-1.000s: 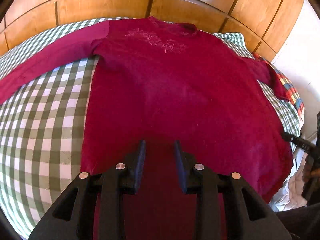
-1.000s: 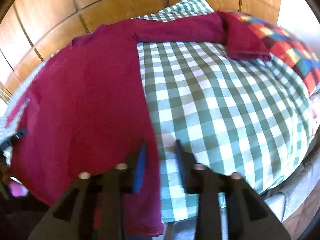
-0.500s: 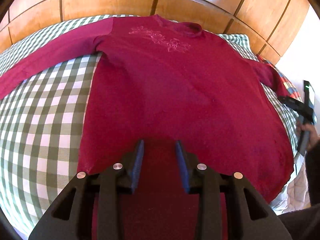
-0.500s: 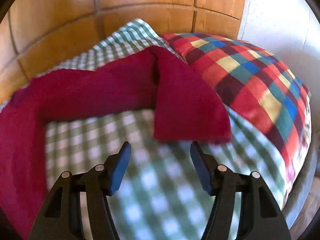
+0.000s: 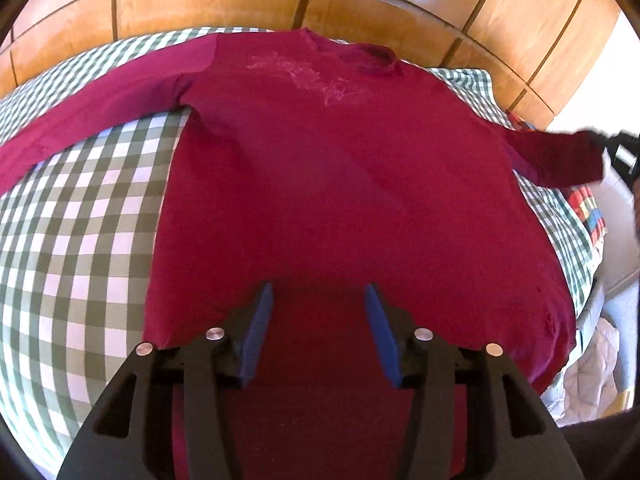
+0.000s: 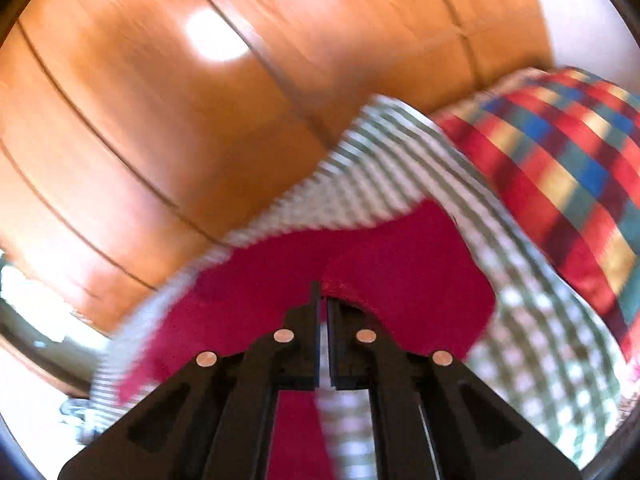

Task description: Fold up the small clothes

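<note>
A dark red long-sleeved shirt (image 5: pixel 340 184) lies flat, front up, on a green-and-white checked bed cover (image 5: pixel 80 208). My left gripper (image 5: pixel 318 300) is open and empty, hovering over the shirt's lower hem. My right gripper (image 6: pixel 323 294) is shut on the end of the shirt's right sleeve (image 6: pixel 400 288) and holds it lifted off the bed. In the left wrist view that sleeve (image 5: pixel 560 156) is stretched out to the right, up to the right gripper at the frame edge. The left sleeve (image 5: pixel 100 116) lies stretched out to the left.
A wooden panelled headboard (image 5: pixel 280 0) runs behind the bed. A multicoloured checked pillow (image 6: pixel 560 168) lies at the bed's right side. White bedding (image 5: pixel 588 376) hangs off the right edge of the bed.
My right gripper moved to the right sleeve's end, shut on it and lifted it. My left gripper opened wider over the hem.
</note>
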Available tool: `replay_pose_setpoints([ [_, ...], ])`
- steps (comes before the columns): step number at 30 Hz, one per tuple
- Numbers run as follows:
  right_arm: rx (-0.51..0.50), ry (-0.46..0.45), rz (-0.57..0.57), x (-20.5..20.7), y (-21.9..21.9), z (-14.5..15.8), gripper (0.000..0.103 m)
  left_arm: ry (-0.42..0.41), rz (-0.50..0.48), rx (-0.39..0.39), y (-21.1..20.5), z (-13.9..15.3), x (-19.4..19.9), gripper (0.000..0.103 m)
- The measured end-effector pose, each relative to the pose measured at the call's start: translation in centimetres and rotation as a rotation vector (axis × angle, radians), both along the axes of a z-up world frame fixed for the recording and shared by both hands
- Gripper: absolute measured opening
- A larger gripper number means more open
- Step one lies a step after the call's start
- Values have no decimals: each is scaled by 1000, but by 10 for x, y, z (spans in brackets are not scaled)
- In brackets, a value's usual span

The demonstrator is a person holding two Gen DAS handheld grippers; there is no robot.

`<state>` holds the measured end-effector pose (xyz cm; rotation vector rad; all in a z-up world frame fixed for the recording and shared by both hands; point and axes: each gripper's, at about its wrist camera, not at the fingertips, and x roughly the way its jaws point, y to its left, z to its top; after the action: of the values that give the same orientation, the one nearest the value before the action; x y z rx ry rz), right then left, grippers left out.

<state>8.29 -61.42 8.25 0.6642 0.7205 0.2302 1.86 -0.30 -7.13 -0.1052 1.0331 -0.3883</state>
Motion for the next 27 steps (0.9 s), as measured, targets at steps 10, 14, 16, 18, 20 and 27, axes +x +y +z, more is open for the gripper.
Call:
replay_pose_setpoints([
  [10, 107, -125, 215, 70, 137, 85, 2, -29, 29, -145, 37, 19, 6, 47],
  [14, 118, -133, 321, 101, 212, 95, 2, -75, 21, -175, 50, 33, 10, 47],
  [16, 128, -119, 380, 117, 252, 93, 2, -84, 26, -186, 55, 35, 13, 47],
  [18, 128, -98, 437, 128, 289, 87, 2, -83, 37, -196, 59, 36, 19, 48],
  [20, 128, -77, 490, 135, 317, 78, 2, -78, 46, -209, 61, 37, 26, 47],
  [27, 140, -111, 475, 125, 313, 59, 65, -86, 77, -222, 64, 41, 55, 47],
])
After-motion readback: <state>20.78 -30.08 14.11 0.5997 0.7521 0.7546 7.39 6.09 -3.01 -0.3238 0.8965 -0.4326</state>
